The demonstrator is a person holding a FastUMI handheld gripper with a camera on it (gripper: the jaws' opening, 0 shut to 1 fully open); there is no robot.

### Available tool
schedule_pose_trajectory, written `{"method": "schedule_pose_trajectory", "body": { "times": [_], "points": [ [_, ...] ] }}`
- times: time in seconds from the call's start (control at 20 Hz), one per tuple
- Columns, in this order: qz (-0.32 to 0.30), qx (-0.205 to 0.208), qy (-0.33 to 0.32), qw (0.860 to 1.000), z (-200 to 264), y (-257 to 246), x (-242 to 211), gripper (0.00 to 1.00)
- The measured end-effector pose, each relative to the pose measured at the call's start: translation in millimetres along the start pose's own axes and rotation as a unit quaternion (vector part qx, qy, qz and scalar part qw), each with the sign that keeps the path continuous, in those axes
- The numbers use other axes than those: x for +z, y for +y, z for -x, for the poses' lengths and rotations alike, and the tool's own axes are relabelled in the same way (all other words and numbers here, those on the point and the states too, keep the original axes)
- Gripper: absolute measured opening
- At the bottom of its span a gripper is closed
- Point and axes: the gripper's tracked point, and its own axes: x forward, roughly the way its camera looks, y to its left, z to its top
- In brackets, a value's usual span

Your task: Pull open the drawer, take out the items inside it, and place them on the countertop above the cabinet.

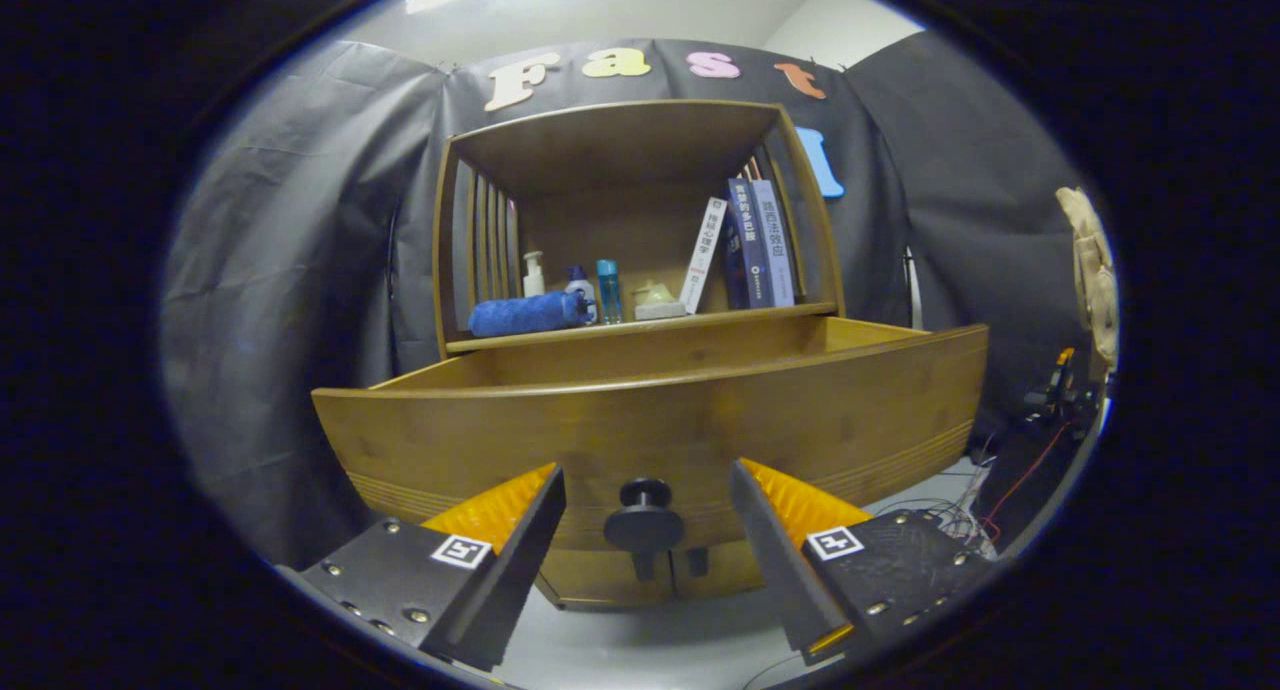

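Gripper (645,490) level, fingers spread wide, knob (644,518) between them untouched; drawer (650,420) pulled out

Gripper view looks low and close along its fingers (500,530) at the drawer (650,420) front.

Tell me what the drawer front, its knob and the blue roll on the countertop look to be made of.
Drawer front: wood, likely bamboo, with a warm satin varnish; faint grain and fine grooved lines low on it. Knob: dark and matte, round; metal, plastic or painted wood, I cannot tell which. It sits between the fingers of the open gripper, untouched. Blue roll: soft, fuzzy cloth, probably a towel.
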Motion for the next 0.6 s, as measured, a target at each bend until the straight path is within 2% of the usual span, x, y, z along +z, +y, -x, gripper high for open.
{"method": "schedule_pose_trajectory", "body": {
  "times": [0.05, 0.1, 0.6],
  "points": [
    [0.009, -0.023, 0.018, 1.0, 5.0, -9.8, -5.1, 0.99],
    [0.018, -0.025, 0.01, 0.999, -2.9, -12.2, -1.1, 0.98],
    [0.021, -0.007, 0.0, 1.0, -21.8, -17.9, 1.1, 0.98]
  ]
}}
